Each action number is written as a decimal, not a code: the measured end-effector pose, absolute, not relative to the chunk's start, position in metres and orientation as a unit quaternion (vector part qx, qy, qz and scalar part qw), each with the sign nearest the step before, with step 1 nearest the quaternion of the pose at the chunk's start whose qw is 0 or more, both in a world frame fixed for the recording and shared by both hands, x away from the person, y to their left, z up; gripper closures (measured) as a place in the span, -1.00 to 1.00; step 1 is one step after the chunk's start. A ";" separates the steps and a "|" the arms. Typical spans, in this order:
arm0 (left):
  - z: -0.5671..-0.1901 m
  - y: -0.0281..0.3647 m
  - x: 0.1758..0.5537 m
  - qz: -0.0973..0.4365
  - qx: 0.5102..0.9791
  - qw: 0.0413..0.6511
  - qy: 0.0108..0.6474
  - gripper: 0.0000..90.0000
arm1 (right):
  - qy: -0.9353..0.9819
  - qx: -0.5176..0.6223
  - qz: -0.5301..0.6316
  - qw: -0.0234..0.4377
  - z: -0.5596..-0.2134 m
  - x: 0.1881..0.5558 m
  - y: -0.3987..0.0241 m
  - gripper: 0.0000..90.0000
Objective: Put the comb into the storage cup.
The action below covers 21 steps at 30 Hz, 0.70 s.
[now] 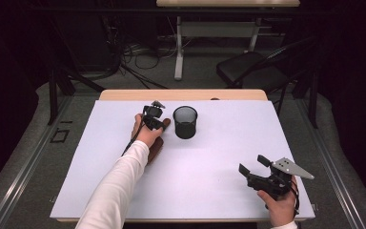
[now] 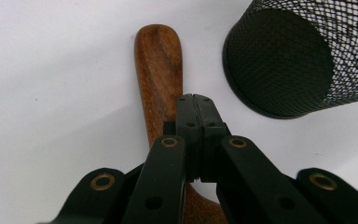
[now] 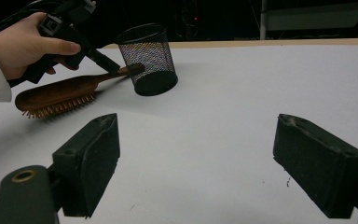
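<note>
Brush: wooden hairbrush (image 3: pixel 58 95) lies flat on the white table (image 1: pixel 209 186), bristles facing the near side, its slim handle running out ahead of the left gripper (image 2: pixel 194 99) toward the mesh cup (image 1: pixel 185 122).
Left gripper: jaws pressed together, sitting over the handle at its narrow neck (whether they pinch the wood or merely rest on top, I cannot tell from the left gripper view).
Cup: upright, just beyond and to one side of the left gripper's tips; the handle end lies close to its base.
Right gripper: jaws spread wide with nothing between them, parked on the table well apart from the brush (image 1: pixel 251 168).
Step in hand: likely lifting the brush handle-first into the cup.
Doing it well: make sure of a firm pinch on the neck, raise it clear of the rim before tilting, and steady the light cup with the right gripper if it starts to tip.
</note>
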<state>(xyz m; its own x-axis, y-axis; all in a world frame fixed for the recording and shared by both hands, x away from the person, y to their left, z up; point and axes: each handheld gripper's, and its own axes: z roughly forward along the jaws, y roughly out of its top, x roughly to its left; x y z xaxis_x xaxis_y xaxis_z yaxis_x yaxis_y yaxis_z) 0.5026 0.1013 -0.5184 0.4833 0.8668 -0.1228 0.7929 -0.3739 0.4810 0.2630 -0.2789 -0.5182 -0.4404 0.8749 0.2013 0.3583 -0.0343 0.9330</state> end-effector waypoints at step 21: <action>-0.516 0.121 0.507 0.098 0.820 0.217 0.520 1.00 | 0.654 0.473 0.541 0.236 -0.518 0.263 -0.279 -0.68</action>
